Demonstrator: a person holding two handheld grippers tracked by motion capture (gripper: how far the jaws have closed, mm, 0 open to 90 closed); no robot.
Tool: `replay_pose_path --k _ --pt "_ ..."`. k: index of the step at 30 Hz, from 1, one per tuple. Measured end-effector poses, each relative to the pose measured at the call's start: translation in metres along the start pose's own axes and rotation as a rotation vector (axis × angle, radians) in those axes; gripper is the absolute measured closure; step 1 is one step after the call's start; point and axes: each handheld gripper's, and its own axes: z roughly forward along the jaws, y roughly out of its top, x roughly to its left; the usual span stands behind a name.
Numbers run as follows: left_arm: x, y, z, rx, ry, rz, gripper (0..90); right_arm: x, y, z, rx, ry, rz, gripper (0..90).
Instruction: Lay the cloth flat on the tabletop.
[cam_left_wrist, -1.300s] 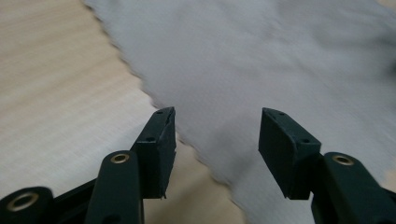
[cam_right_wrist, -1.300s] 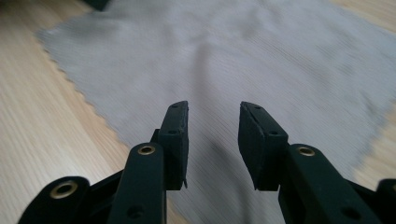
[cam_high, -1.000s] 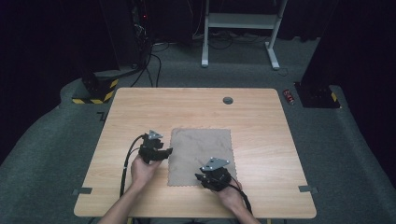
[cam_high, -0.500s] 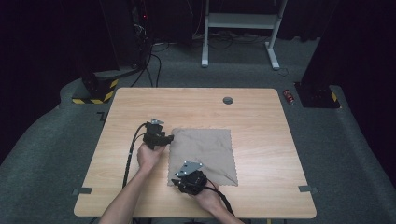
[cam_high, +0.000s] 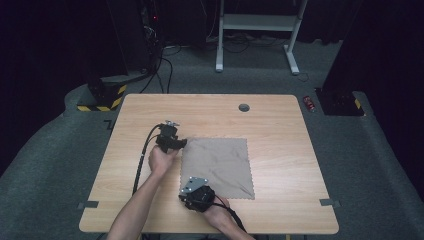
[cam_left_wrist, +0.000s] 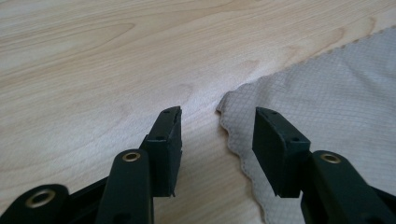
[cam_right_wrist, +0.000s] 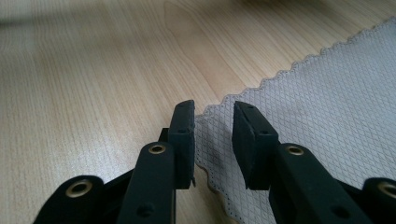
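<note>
Lying flat near the middle of the desk (cam_high: 280, 125), the grey cloth (cam_high: 220, 165) is spreading square, which is leaving its corners free to pinch. The left tongs (cam_left_wrist: 217, 122) are straddling its far-left corner, jaws having just been closing but gripping nothing yet. The right tongs (cam_right_wrist: 213, 116) are bracketing the near-left corner, likewise narrowing, apparently readying a lift or fold.

1. A rectangular light-wood desk (cam_high: 280, 150) with rounded corners stands on grey carpet.
2. A square grey-beige cloth with scalloped edges (cam_high: 220, 165) lies flat on the desk, toward its near side.
3. A small round dark grommet (cam_high: 244, 107) sits near the far edge.
</note>
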Motion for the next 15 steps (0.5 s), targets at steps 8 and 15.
replay_pose_path --k 8,15 --pt "-0.006 0.008 0.012 0.03 0.033 0.037 54.1 0.002 0.0 -0.001 0.001 0.009 -0.009 71.5" --pt "-0.01 0.009 0.013 0.021 0.018 0.045 68.2 0.007 0.0 -0.001 0.01 0.018 -0.031 69.6"
